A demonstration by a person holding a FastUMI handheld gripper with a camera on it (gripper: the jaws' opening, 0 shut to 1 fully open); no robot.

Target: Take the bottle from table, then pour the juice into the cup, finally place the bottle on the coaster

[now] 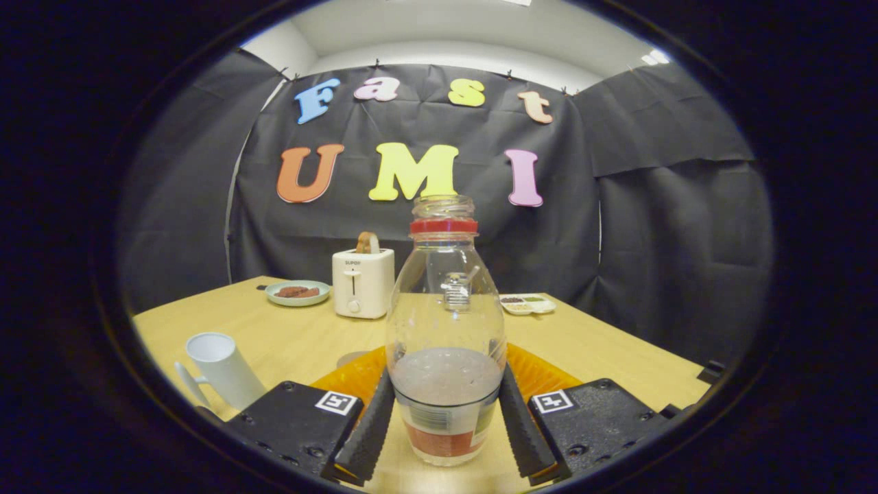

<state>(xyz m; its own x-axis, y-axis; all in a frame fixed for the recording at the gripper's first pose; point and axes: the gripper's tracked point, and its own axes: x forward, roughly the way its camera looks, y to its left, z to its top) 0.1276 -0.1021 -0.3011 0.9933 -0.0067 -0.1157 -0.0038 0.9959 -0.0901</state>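
The gripper (446, 429) has its fingers (369, 432) closed against both sides of the upright bottle (444, 329), which stands between them on the counter (288, 336); a coaster (542, 374) lies just behind the bottle; the cup (221, 367) stands left of the fingers; beyond are a toaster (362, 281), plate (298, 292) and tray (527, 304).

Gripper (446, 418) viewed along its two fingers, which reach forward side by side and lean slightly toward each other at the tips. The left finger (370, 429) and the right finger (525, 429) each lie against a side of the lower body of the bottle (444, 322), held upright between them. Each finger base carries a block bearing a square marker.
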